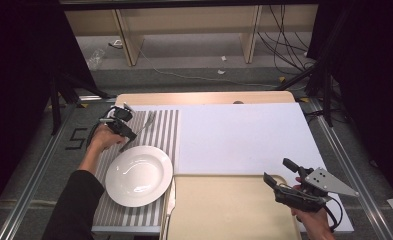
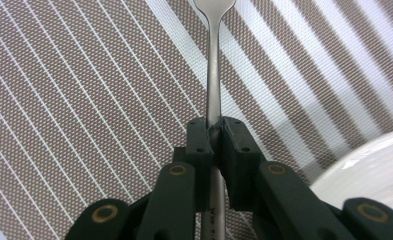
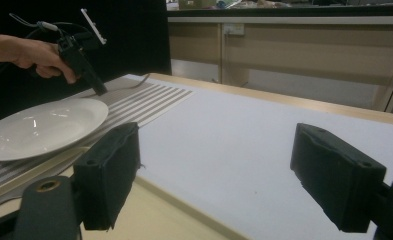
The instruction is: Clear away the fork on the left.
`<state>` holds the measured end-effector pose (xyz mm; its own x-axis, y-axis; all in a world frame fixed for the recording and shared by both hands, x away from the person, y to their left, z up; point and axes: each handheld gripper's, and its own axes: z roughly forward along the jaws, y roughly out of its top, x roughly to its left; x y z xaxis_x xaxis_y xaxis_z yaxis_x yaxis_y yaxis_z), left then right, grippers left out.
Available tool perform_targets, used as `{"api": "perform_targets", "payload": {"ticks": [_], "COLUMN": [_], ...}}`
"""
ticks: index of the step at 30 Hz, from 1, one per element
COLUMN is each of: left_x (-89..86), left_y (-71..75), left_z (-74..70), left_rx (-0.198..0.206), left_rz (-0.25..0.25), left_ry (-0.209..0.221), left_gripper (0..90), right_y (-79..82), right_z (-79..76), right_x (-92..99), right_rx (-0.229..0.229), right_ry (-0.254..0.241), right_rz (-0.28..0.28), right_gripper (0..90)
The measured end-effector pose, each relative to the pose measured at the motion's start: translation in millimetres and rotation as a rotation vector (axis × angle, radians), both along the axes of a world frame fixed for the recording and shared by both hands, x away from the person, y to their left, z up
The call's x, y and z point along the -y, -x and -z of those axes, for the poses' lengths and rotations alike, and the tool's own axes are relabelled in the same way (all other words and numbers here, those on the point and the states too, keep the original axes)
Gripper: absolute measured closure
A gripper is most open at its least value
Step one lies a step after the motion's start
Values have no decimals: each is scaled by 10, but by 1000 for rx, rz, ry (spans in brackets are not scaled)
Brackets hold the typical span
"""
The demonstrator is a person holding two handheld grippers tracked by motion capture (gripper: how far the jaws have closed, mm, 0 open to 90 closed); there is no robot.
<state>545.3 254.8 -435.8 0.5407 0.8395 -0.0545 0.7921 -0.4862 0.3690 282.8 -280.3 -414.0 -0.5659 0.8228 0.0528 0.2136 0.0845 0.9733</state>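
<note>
A metal fork [image 1: 145,124] lies slanted on the striped placemat [image 1: 166,125], just beyond a white plate [image 1: 139,176]. My left gripper [image 1: 130,137] points down at the fork's handle and is shut on it. In the left gripper view the pads [image 2: 201,140] squeeze the thin handle of the fork [image 2: 213,75], with the plate's rim [image 2: 369,165] at the right. My right gripper [image 1: 276,170] hovers open over the beige tray [image 1: 229,210], its jaws wide apart around nothing [image 3: 219,175]. From there the left gripper [image 3: 99,90] appears far off by the plate [image 3: 39,127].
A white sheet [image 1: 244,135] covers the table's right half. A slim pale piece, perhaps a knife [image 1: 170,197], lies along the tray's left edge. Metal rails run along both sides of the table, and cables and shelving stand on the floor beyond it.
</note>
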Motion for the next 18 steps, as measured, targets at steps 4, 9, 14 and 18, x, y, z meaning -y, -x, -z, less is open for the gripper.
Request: {"api": "perform_targets", "payload": {"ticks": [4, 9, 14, 18], "left_x": [-71, -150, -168, -135], "left_y": [36, 105, 204, 334], "left_z": [-120, -261, -395, -498], "left_rx": [22, 49, 74, 100], "left_rz": [-29, -56, -74, -69], "left_ry": [67, 162, 257, 333], "left_gripper": [822, 821, 822, 822], "right_y": [-3, -7, -7, -4], "right_z": [0, 3, 3, 2], "right_x": [2, -7, -8, -1], "right_rx": [0, 0, 0, 0], "right_ry": [-3, -6, -7, -6], "right_rz": [1, 1, 0, 2], "right_gripper": [207, 207, 207, 207]}}
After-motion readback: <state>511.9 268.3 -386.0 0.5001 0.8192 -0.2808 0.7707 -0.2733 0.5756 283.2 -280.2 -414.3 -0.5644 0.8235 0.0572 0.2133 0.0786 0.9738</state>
